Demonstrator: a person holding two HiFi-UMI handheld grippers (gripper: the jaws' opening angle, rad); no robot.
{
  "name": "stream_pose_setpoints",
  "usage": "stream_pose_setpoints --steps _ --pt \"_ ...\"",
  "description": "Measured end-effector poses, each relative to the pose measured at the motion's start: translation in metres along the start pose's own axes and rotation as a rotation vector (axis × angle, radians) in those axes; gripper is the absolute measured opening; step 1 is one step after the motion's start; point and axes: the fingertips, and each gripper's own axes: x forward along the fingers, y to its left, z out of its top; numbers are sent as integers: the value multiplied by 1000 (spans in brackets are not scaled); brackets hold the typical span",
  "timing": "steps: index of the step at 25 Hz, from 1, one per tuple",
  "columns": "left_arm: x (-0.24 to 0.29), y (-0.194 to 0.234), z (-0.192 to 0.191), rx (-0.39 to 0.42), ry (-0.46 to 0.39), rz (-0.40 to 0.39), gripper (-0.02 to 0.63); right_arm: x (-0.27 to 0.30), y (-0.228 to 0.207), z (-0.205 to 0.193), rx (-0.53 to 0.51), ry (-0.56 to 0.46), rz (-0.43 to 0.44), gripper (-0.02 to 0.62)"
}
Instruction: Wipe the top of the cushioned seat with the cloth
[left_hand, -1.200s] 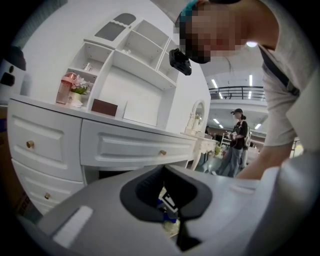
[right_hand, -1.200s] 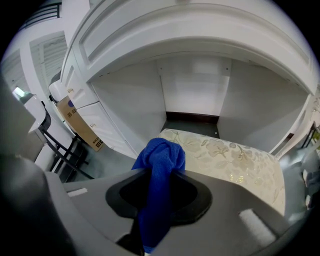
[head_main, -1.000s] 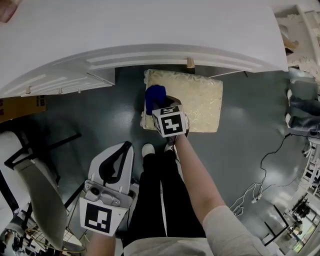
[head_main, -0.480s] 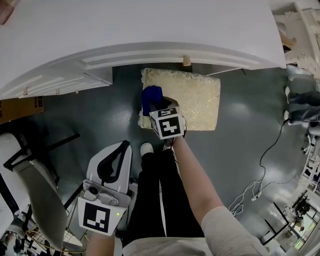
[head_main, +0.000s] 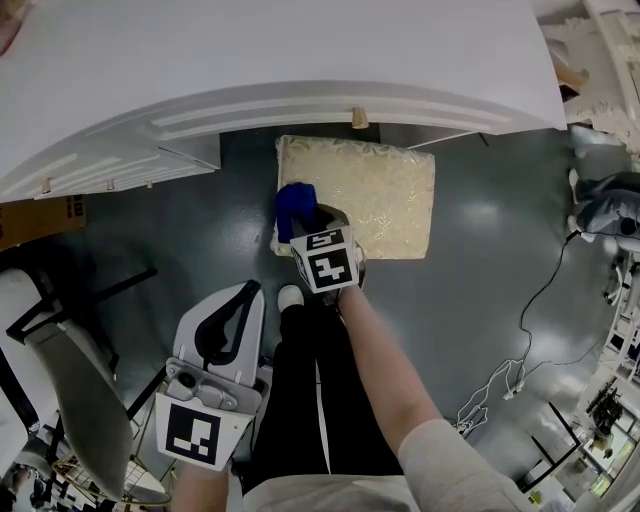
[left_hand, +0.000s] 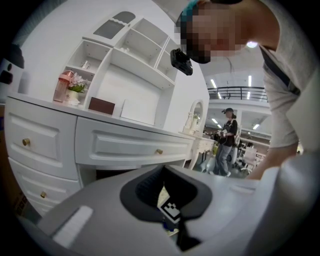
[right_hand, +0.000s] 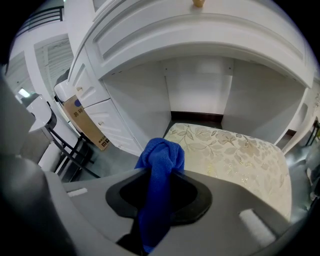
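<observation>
Seat (head_main: 385, 195) sits at the white dressing table (head_main: 300, 60), its padded top likely yielding. The cloth (right_hand: 160, 160), soft, light and limp, bunches over its near-left corner, pinched mid-fold by my right gripper (right_hand: 159, 200); my left gripper (head_main: 240, 300) hangs back, jaws together, empty.

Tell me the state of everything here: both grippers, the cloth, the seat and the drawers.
right gripper: shut on the blue cloth
blue cloth: bunched, over the seat's near left corner
cushioned seat: upright, back edge under the dresser
left gripper: shut, empty
drawers: shut
</observation>
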Motion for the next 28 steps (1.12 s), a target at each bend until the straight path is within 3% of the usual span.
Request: stream_pose_setpoints --steps 11,28 --pt "15 -23 3 15 8 -23 0 -16 -30 -18 38 -14 -5 103" --pt "52 -88 1 47 34 -102 0 -57 -124 -61 118 -9 -74 104"
